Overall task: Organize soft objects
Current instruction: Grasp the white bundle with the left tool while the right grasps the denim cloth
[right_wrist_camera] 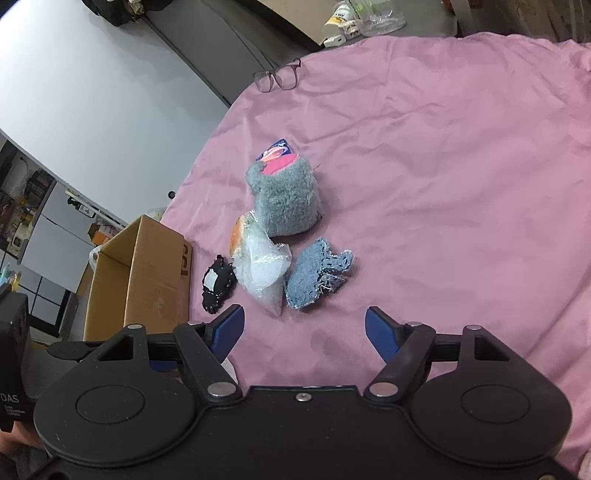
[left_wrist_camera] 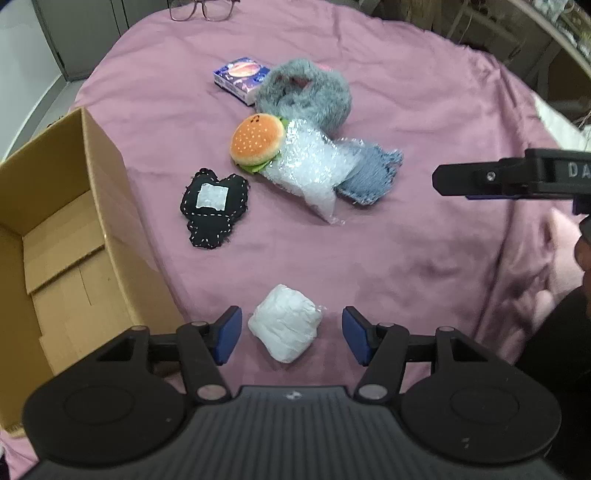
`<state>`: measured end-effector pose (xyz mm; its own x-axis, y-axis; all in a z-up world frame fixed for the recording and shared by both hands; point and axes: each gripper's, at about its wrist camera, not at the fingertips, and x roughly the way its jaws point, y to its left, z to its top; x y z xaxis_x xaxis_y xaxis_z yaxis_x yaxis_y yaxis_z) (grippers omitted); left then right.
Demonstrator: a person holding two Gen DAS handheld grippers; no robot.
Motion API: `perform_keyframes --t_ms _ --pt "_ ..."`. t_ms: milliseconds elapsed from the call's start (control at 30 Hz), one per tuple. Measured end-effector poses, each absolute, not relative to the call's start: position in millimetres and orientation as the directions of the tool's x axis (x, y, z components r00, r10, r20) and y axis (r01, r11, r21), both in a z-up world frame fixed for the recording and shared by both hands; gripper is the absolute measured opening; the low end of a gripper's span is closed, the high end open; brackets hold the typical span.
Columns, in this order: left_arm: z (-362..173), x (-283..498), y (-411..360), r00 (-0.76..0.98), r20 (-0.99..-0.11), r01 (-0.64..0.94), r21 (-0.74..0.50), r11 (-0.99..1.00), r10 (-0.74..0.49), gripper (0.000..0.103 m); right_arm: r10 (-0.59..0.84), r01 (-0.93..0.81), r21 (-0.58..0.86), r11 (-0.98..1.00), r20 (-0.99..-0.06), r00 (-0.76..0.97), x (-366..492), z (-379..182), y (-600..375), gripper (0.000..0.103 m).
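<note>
My left gripper point(left_wrist_camera: 291, 332) is open, its blue pads on either side of a white wrapped soft bundle point(left_wrist_camera: 283, 326) on the pink cloth, apart from it. Farther off lie a black stitched cushion point(left_wrist_camera: 214, 206), a burger plush point(left_wrist_camera: 258, 142), a bubble-wrap bag point(left_wrist_camera: 314, 168), a denim patch point(left_wrist_camera: 373, 175) and a grey furry pouch point(left_wrist_camera: 306, 92). My right gripper point(right_wrist_camera: 304, 328) is open and empty, just short of the bubble-wrap bag point(right_wrist_camera: 260, 269) and the denim patch point(right_wrist_camera: 317, 273). The grey pouch point(right_wrist_camera: 290, 201) and black cushion point(right_wrist_camera: 218, 284) also show there.
An open cardboard box point(left_wrist_camera: 55, 221) stands at the left, also in the right wrist view point(right_wrist_camera: 136, 277). A blue tissue pack point(left_wrist_camera: 240, 77) lies behind the pouch. Glasses point(left_wrist_camera: 201, 9) rest at the far edge of the pink cloth point(left_wrist_camera: 424, 240). The right gripper's body point(left_wrist_camera: 517, 179) shows at the right.
</note>
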<state>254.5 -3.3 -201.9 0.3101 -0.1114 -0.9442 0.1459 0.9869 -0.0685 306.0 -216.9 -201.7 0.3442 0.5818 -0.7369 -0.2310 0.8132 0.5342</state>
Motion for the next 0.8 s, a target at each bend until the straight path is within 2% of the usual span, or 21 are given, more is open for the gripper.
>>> perform_keyframes --t_ms 333,433,667,800 --pt "-218 266 -24 0.280 -0.959 0.198 0.097 0.975 0.039 0.060 0.628 -0.237 0.581 0.778 -0.712 0.314 323 -229 -216 0.072" --pt "-213 265 -35 0.287 -0.958 0.247 0.098 0.964 0.024 0.061 0.646 -0.234 0.603 0.763 -0.695 0.315 327 -235 -219 0.072" --pt "-240 276 -37 0.191 -0.976 0.248 0.154 0.957 0.107 0.061 0.677 -0.263 0.624 0.736 -0.672 0.301 328 -248 -220 0.072" --pt "-246 281 -39 0.168 -0.979 0.250 0.152 0.956 0.112 0.057 0.689 -0.290 0.625 0.725 -0.659 0.302 330 -250 -216 0.067"
